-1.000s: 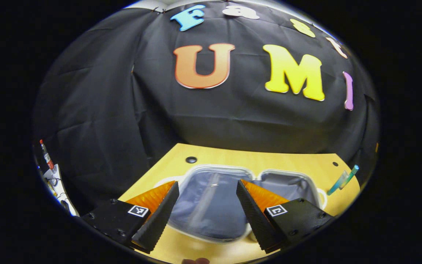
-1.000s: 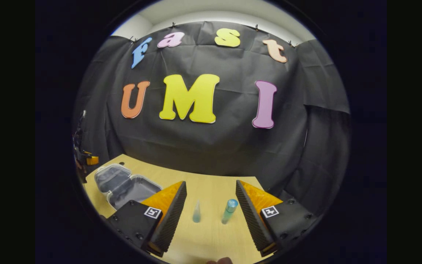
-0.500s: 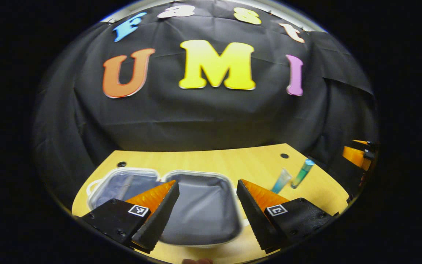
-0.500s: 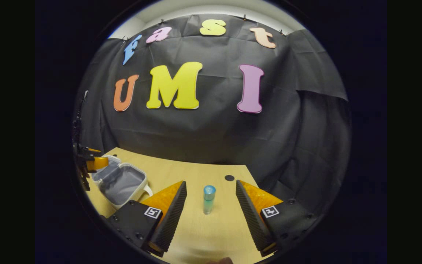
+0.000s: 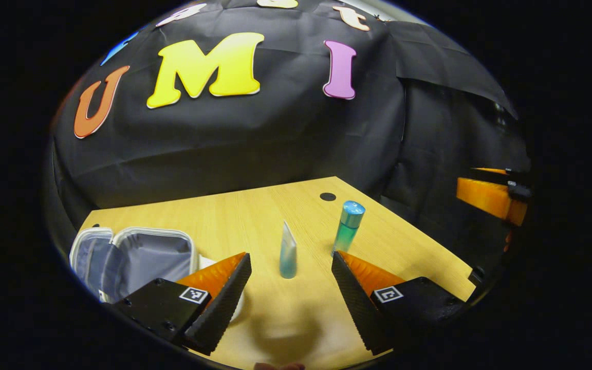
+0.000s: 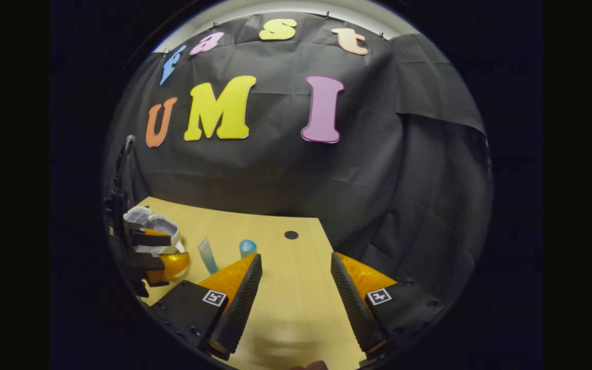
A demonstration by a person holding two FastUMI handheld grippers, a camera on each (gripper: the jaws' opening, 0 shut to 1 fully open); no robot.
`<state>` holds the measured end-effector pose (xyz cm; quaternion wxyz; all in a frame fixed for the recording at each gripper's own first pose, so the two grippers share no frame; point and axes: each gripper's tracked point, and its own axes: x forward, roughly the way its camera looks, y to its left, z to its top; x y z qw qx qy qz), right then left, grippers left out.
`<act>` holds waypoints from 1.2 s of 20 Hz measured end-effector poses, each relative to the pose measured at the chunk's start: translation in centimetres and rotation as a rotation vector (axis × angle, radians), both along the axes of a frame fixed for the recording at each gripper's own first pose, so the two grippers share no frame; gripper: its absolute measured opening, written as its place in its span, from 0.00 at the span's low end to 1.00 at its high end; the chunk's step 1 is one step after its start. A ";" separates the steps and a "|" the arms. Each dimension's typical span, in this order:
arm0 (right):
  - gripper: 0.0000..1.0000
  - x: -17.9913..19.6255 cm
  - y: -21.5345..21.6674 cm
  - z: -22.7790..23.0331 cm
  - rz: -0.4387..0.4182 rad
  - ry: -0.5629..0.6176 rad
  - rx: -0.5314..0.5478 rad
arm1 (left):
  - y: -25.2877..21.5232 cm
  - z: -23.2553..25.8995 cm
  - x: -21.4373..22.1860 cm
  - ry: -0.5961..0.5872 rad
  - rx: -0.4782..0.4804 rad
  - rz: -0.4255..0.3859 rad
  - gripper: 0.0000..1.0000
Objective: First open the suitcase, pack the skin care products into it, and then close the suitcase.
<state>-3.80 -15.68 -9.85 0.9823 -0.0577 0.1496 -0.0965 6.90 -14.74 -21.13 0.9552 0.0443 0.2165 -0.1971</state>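
Note:
A small white suitcase (image 5: 136, 257) lies open on the wooden table (image 5: 255, 216), grey lining up; it also appears far left in the right gripper view (image 6: 149, 226). A clear blue squeeze tube (image 5: 288, 253) stands just ahead of my left gripper (image 5: 291, 288), which is open and holds nothing. A teal bottle with a blue cap (image 5: 348, 227) stands to the right of the tube. In the right gripper view the tube (image 6: 207, 255) and the bottle's cap (image 6: 247, 247) sit left of my open right gripper (image 6: 296, 288). The left gripper (image 6: 157, 257) is seen beside the suitcase.
The table's right edge (image 5: 429, 241) runs close behind the bottle, with the black cloth wall beyond. A round hole (image 5: 328, 196) marks the far corner of the table top. The right gripper's finger (image 5: 488, 195) juts in from the right in the left gripper view.
My left gripper has swung right, from over the suitcase to face the tube and bottle. My right gripper has also turned right, so the bottle has slid left of its fingers.

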 end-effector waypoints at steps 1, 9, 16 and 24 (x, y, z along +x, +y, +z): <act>0.81 -0.3 -0.8 -0.2 -0.008 0.010 0.000 | -0.6 -1.0 0.5 0.008 0.004 0.009 1.00; 0.81 -1.4 -4.4 -1.4 -0.024 0.094 -0.034 | -1.7 -8.1 5.5 0.092 -0.022 0.124 1.00; 0.81 0.7 -3.3 -2.1 0.013 0.106 -0.014 | -1.0 -10.3 7.2 0.135 -0.001 0.147 0.71; 0.80 4.3 0.1 -5.1 0.123 0.128 0.021 | 0.2 -10.4 7.1 0.171 0.016 0.129 0.42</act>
